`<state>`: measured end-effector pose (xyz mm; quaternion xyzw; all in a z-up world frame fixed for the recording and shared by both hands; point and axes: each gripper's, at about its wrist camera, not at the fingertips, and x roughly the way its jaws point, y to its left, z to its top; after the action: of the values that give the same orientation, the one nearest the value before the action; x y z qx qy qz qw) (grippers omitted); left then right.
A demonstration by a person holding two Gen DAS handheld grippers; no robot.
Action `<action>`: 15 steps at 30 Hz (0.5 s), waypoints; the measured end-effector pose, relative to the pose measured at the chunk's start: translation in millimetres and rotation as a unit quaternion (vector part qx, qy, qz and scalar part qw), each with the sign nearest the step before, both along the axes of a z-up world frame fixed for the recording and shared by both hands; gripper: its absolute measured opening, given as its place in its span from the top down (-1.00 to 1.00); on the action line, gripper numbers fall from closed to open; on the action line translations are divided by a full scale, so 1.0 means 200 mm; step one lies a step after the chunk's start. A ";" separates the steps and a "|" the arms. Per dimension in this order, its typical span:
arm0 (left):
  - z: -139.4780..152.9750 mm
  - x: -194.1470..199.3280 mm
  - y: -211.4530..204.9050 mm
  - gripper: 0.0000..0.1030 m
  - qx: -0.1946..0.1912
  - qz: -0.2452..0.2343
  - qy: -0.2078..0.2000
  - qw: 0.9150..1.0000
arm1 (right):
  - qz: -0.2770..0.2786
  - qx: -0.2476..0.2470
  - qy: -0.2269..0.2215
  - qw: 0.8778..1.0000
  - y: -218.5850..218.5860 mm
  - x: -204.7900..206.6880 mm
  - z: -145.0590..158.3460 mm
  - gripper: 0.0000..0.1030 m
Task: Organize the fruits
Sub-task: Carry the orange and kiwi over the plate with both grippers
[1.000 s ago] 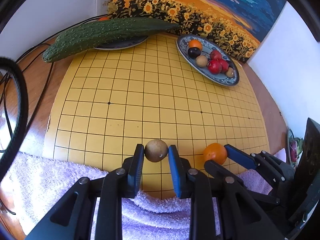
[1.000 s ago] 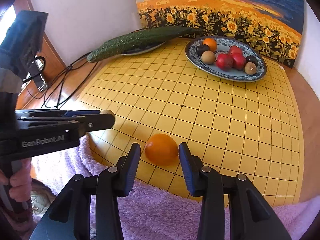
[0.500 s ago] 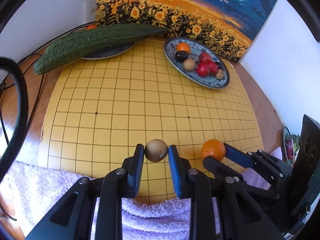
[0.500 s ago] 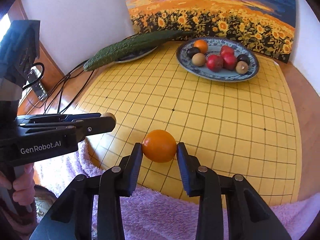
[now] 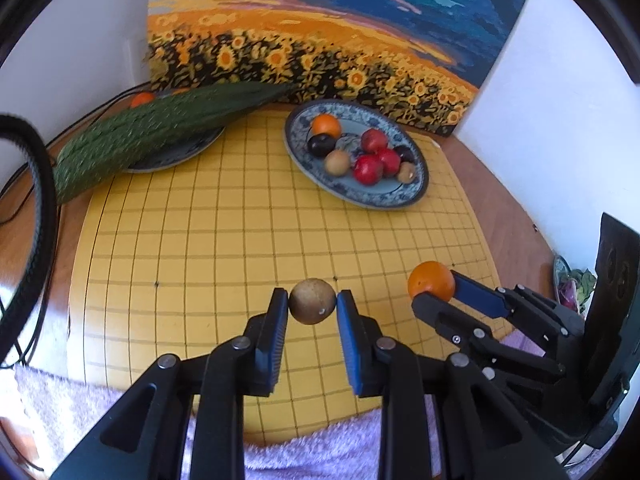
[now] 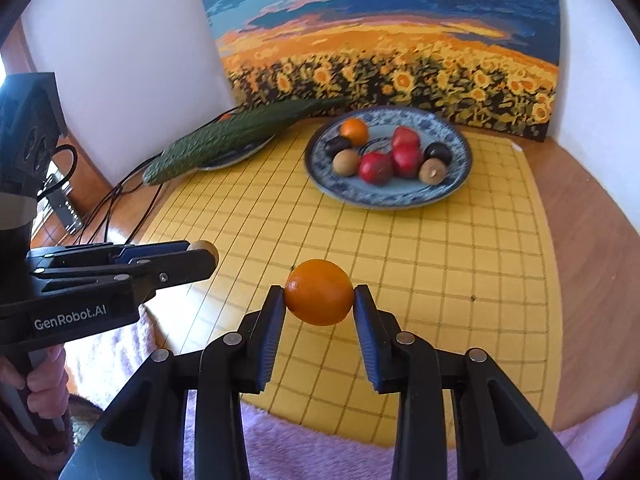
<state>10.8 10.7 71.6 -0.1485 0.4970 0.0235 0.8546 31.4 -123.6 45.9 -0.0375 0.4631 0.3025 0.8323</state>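
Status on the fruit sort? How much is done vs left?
Mostly done: the plate already holds eight fruits. In hand: the left gripper clamps a brown fruit and the right gripper clamps an orange, both over the yellow board. Left: set both on the plate.

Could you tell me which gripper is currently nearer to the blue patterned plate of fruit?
Right, though only slightly. The right gripper, shut on the orange, sits closer to the plate; the left gripper, holding the brown fruit, sits beside it, slightly farther back.
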 end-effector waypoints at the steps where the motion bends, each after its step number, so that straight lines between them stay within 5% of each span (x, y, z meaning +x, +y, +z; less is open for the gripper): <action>1: 0.00 0.02 -0.01 0.49 0.001 -0.001 -0.001 1.000 | -0.002 0.000 -0.003 1.000 0.00 0.02 0.01 0.30; 15: -0.01 0.43 -0.07 0.50 0.014 -0.019 -0.025 0.999 | -0.021 -0.009 -0.029 0.999 0.00 0.33 0.00 0.30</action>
<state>97.5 -2.7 69.0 -0.1278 0.4774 0.0104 0.8693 96.6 -124.4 46.1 -0.0441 0.4422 0.2790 0.8513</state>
